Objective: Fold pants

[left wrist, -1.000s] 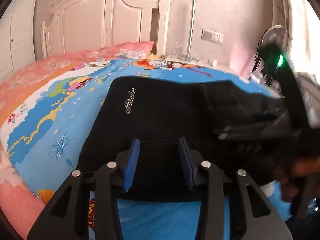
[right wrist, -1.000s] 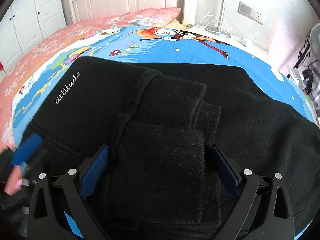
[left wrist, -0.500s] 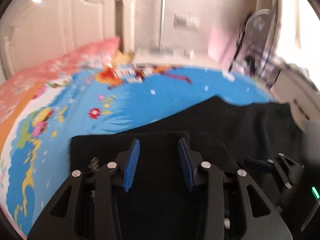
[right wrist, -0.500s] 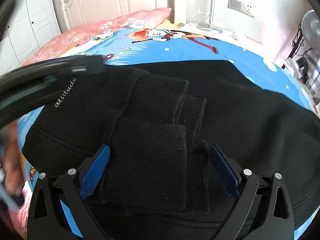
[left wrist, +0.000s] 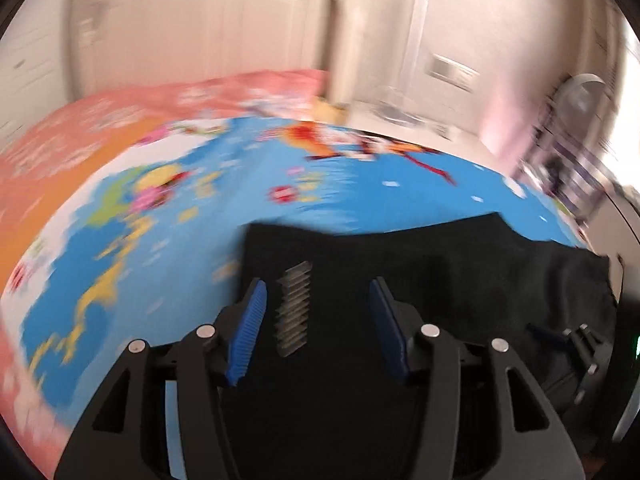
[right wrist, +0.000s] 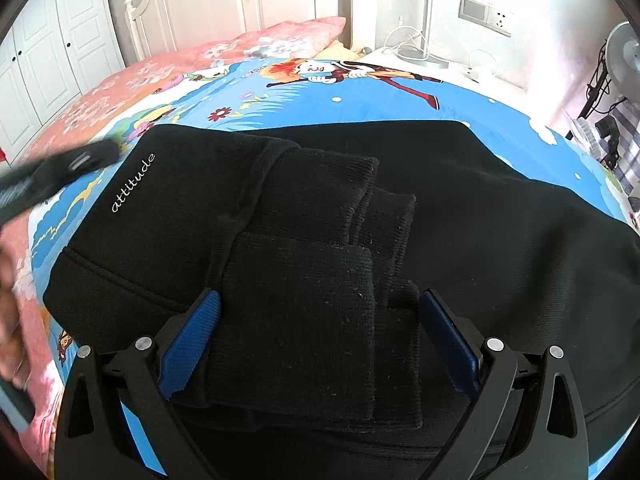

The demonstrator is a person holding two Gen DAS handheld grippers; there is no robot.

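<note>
Right wrist view: black pants (right wrist: pixel 460 216) lie folded on the bed, waistband end at left, stacked ribbed cuffs (right wrist: pixel 304 320) on top near the camera.
Pants detail: white "attitude" lettering (right wrist: pixel 133 182) on the left part of the fabric; cuff layers overlap, top one nearest the lens.
Pants in left wrist view: black fabric (left wrist: pixel 420 280) spread over the blue sheet, far edge straight, frame heavily motion-blurred.
Right gripper (right wrist: pixel 320 340): jaws spread wide, blue pads (right wrist: pixel 188 344) either side of the top cuff; left pad looks to touch the cuff's edge, right pad apart from it; not clamped on anything.
Left gripper (left wrist: pixel 316 320): jaws apart, blue pads (left wrist: pixel 246 332) over the pants, nothing pinched between them; whether the pads touch the cloth cannot be told.
Grey ridged patch (left wrist: pixel 294 308): seen between the left gripper's pads, blurred, cannot tell what it is.
Other gripper seen: right gripper's black body at the lower right edge of the left wrist view (left wrist: pixel 576 344); left gripper as a blurred dark bar at the left edge of the right wrist view (right wrist: pixel 52 176).
Bed: blue cartoon sheet (right wrist: pixel 360 92), pink floral cover (right wrist: pixel 120 92) at left, white headboard (right wrist: pixel 192 4) behind.
Background: wall socket (right wrist: pixel 486 20), fan (right wrist: pixel 622 56) at right.
</note>
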